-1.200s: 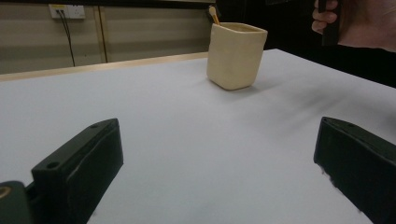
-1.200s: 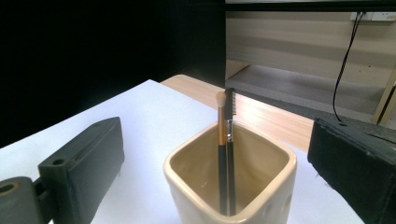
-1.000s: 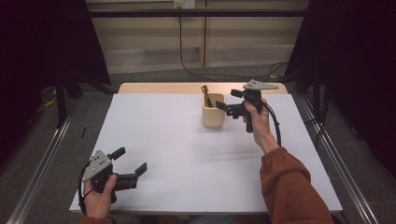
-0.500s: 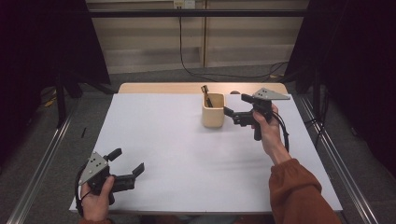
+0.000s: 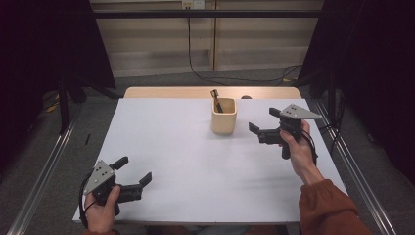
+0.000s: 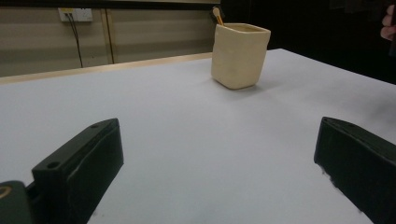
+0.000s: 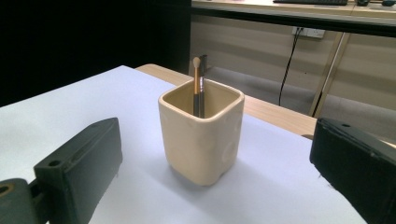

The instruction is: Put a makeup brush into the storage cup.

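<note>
The right claw (image 5: 259,128) is released, jaws spread wide and empty, held above the surface (image 5: 195,161) just beside the cup (image 5: 224,116) on that cup's right side and apart from it. In the right gripper view the cup (image 7: 201,135) sits centred between the two jaws, a little beyond their tips, so the claw axis is aimed at it. The cup is a cream, square-sided holder standing upright near the far edge of the white surface. Two brushes (image 7: 198,86) stand in it, leaning against the far wall with their tips above the rim. The left claw (image 5: 134,175) is likewise released and empty, resting low at the near left corner of the surface, well apart from the cup; its view shows the cup (image 6: 239,55) far ahead and to the right. Judged step: the brushes are already housed in the cup and the right claw stands clear of them, so this reads as the end of a placement or the start of a new approach. Any next grasp calls for a short advance and a rise to brush-tip height, without nudging the cup.
</note>
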